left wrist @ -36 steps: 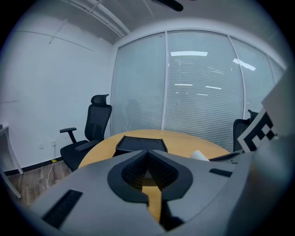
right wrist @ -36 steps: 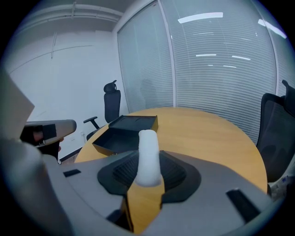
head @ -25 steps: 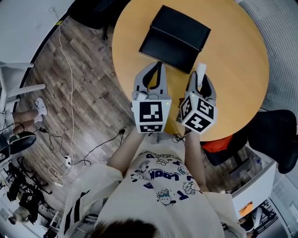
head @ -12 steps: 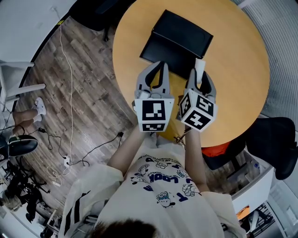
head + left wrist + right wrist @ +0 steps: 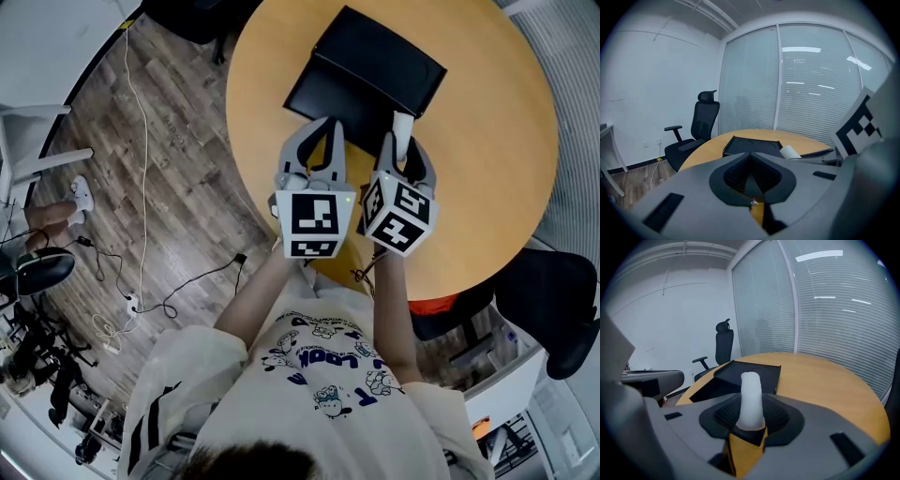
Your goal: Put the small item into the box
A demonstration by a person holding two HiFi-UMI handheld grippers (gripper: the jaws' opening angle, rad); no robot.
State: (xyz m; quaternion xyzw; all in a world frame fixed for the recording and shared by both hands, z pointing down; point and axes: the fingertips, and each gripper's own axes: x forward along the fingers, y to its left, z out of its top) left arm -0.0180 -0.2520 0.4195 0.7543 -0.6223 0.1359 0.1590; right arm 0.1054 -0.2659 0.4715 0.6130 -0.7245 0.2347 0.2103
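Observation:
An open black box [image 5: 370,70] lies at the far side of the round wooden table [image 5: 487,159]; it also shows ahead as the box [image 5: 752,145] and the box [image 5: 740,376]. My right gripper [image 5: 401,142] is shut on a small white cylinder-shaped item [image 5: 402,127], which sticks out forward past the jaws just short of the box's near edge. In the right gripper view the item [image 5: 751,397] stands up between the pads of the right gripper [image 5: 751,417]. Beside it my left gripper [image 5: 324,124] has its jaws together with nothing in them, its tips over the box's near edge. The left gripper [image 5: 750,157] looks shut.
A black office chair [image 5: 548,281] stands at the table's lower right, and another chair [image 5: 701,126] beyond the table's far side. Cables [image 5: 141,187] trail over the wooden floor at the left. Window blinds [image 5: 825,319] close off the back.
Both grippers have edged forward and lower toward the box, side by side. The white item stays in the right jaws.

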